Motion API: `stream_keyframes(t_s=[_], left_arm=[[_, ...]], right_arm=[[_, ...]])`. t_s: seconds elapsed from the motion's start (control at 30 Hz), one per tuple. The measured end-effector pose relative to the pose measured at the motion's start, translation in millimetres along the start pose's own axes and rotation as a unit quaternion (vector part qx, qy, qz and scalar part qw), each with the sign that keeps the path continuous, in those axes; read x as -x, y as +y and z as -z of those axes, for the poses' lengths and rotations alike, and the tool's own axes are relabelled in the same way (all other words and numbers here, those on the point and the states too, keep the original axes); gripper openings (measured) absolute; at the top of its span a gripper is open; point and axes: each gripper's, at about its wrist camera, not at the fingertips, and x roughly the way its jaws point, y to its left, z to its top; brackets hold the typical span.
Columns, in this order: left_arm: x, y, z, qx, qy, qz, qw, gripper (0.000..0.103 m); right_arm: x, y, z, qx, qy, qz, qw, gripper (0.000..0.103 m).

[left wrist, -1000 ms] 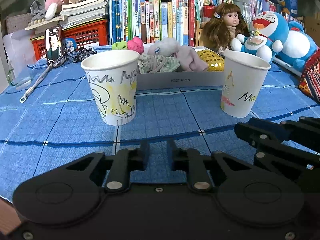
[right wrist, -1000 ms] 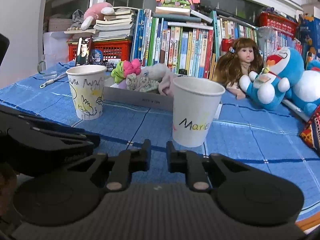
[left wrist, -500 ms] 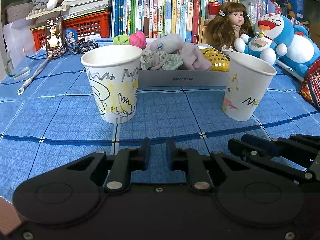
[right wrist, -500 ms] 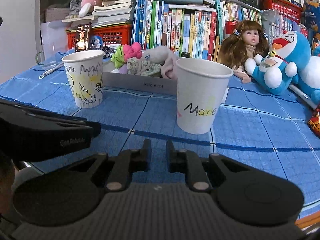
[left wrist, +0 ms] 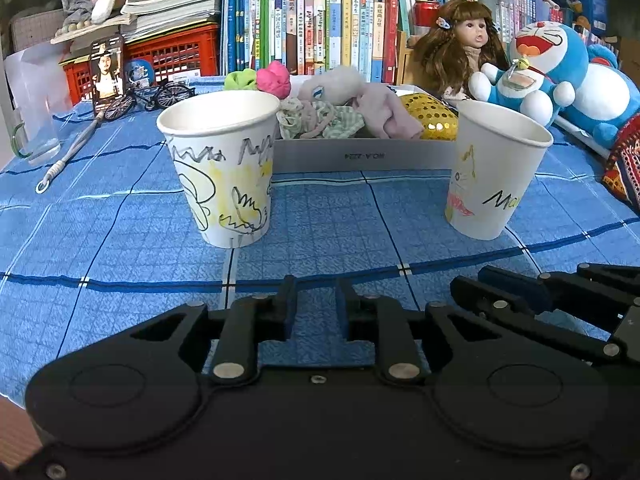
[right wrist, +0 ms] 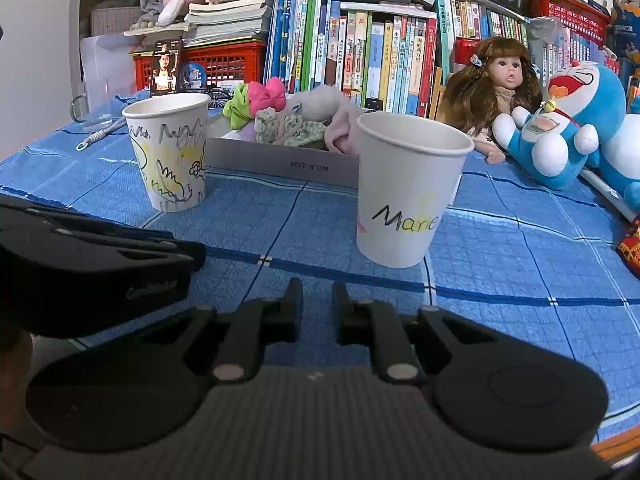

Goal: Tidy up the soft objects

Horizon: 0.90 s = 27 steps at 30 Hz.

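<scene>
Tabletop, blue checked cloth, listed left to right.

1. Clear glass mug, far left edge; contents cannot be told.
2. Left paper cup, upright, scribbled in black and yellow. Its inside shows only white wall; the bottom is hidden.
3. Shallow grey box, behind and between the two cups. Holds the soft things in a heap: green scrunchie and pink scrunchie at its left end, a green-patterned cloth in the middle, a pale pink plush over it, a gold sequinned piece at its right end.
4. Right paper cup, upright, lettered "Marie"; bottom hidden.
5. Doll and blue cat plush, right of the box, on the cloth in front of the row of books.

Left hand-held gripper: low over the near cloth, fingers close together with a narrow gap, holding nothing.
Right hand-held gripper: alongside it, the same narrow gap, holding nothing.
</scene>
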Motion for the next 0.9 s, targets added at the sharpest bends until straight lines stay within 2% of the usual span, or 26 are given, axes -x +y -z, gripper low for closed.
stream_keyframes(t_s=[0.13,0.4,0.9], left_arm=[[-0.2,-0.5,0.3,0.004,0.001,-0.006,1.0,0.041],[-0.8,0.2,0.8,0.004,0.0,-0.01,0.9999,0.047],[-0.6,0.0,0.8,0.004,0.0,-0.01,0.9999,0.049]], right_arm=[[0.0,-0.1,-0.1,0.001,0.001,0.0,1.0,0.019],[-1.2,-1.2,1.1,0.002,0.001,-0.001,1.0,0.019],[-2.0,-0.7,0.8,0.007,0.003,-0.001,1.0,0.019]])
